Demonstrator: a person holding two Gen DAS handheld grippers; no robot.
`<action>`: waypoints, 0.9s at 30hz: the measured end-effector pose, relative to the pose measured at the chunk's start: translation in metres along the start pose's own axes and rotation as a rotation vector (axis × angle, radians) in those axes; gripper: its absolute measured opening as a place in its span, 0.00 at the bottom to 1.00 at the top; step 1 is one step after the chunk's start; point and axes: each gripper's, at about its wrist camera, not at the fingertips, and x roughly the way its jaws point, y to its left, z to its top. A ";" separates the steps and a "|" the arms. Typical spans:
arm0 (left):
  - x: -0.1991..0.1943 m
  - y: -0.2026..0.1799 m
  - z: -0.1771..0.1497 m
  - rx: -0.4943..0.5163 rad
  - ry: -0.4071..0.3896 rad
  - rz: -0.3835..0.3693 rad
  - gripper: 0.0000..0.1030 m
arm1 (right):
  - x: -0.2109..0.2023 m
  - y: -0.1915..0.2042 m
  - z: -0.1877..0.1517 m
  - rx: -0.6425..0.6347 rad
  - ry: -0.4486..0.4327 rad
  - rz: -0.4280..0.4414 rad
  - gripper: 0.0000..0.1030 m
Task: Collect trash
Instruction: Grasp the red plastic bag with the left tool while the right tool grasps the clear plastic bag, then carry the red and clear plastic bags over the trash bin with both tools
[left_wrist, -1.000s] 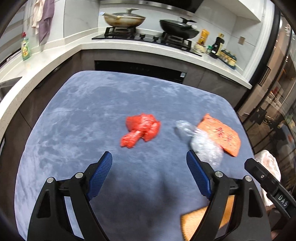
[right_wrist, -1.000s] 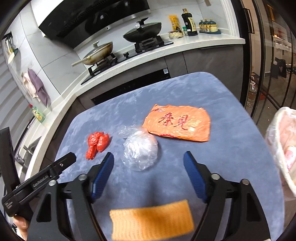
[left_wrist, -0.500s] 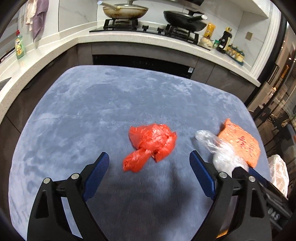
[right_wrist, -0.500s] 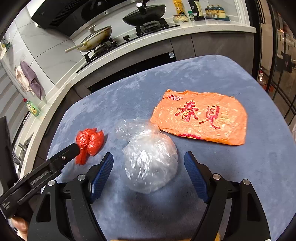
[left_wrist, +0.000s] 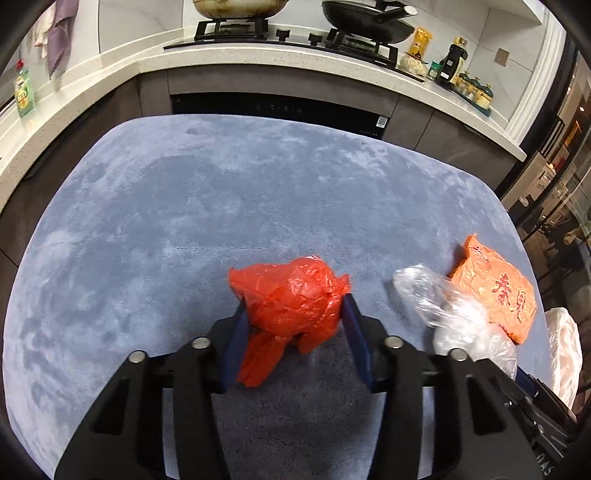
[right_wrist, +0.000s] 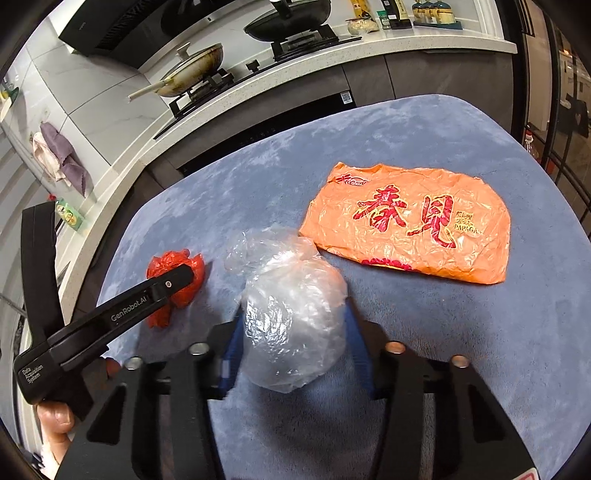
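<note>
Left tongs (left_wrist: 293, 328) have just been closing, and the blue pads now sit against both sides of the crumpled red plastic bag (left_wrist: 291, 306), lower centre of the left wrist view; the bag's tail hangs down between the fingers onto the table (left_wrist: 184, 221), which has a blue-grey plush cover. Right tongs (right_wrist: 293, 343) have also just been closing and are about half-closed around the clear plastic bag ball (right_wrist: 295, 317), lower centre of the right wrist view, pads touching its sides. The ball rests on the table. Orange printed bag (right_wrist: 410, 221) lies flat in the right centre of that frame, just beside the clear ball, not gripped. 2 pans sit on the stove (left_wrist: 236, 27) at the top of the frame, on the counter behind the table.
</note>
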 end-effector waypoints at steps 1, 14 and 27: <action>-0.002 -0.001 -0.001 0.003 -0.005 0.001 0.41 | -0.001 0.000 0.000 -0.004 0.000 0.002 0.34; -0.069 -0.031 -0.020 0.064 -0.087 -0.041 0.38 | -0.054 0.006 -0.008 -0.048 -0.076 0.024 0.14; -0.133 -0.083 -0.053 0.141 -0.132 -0.111 0.38 | -0.146 -0.021 -0.019 0.003 -0.217 0.012 0.14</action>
